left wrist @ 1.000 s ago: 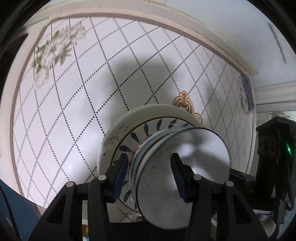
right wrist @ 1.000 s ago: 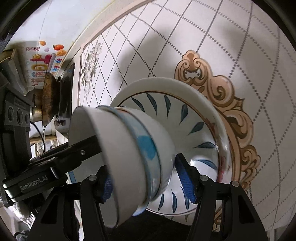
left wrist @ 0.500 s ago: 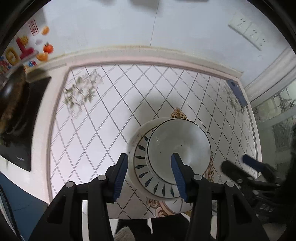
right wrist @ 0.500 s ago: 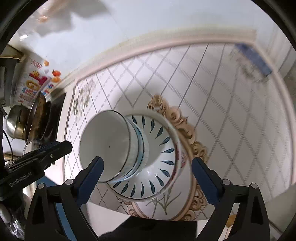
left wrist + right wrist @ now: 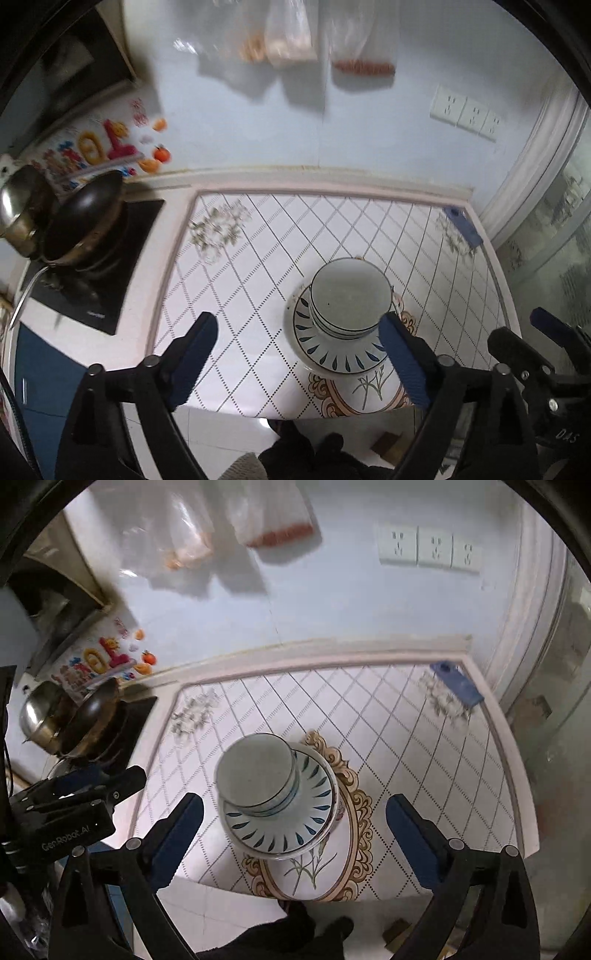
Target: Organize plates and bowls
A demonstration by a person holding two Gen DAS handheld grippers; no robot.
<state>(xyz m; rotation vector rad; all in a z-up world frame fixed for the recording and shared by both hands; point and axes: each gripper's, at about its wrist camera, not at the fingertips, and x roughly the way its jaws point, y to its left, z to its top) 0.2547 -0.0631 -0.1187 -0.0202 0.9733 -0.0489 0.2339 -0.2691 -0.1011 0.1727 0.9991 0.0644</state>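
Observation:
A stack of white bowls (image 5: pixel 351 295) with blue rim lines sits in a leaf-patterned plate (image 5: pixel 332 358) on the tiled counter (image 5: pixel 258 258). My left gripper (image 5: pixel 297 321) hangs high above the stack, its jaws opening wide with nothing between the pads. The right wrist view shows the same bowls (image 5: pixel 255 771) and plate (image 5: pixel 306 819) far below my right gripper (image 5: pixel 294 801), whose jaws are also opening and hold nothing. Each gripper shows at the edge of the other's view: the right gripper (image 5: pixel 546 332) and the left gripper (image 5: pixel 85 786).
A dark wok (image 5: pixel 85 218) and a steel pot (image 5: pixel 18 206) stand on the black stove (image 5: pixel 110 273) left of the counter. A blue flat object (image 5: pixel 463 225) lies at the counter's far right corner. Plastic bags (image 5: pixel 291 33) and sockets (image 5: pixel 465 112) are on the wall.
Both grippers let go of the bowl stack, opened wide and rose well above the counter. The bowls now rest upright in the plate.

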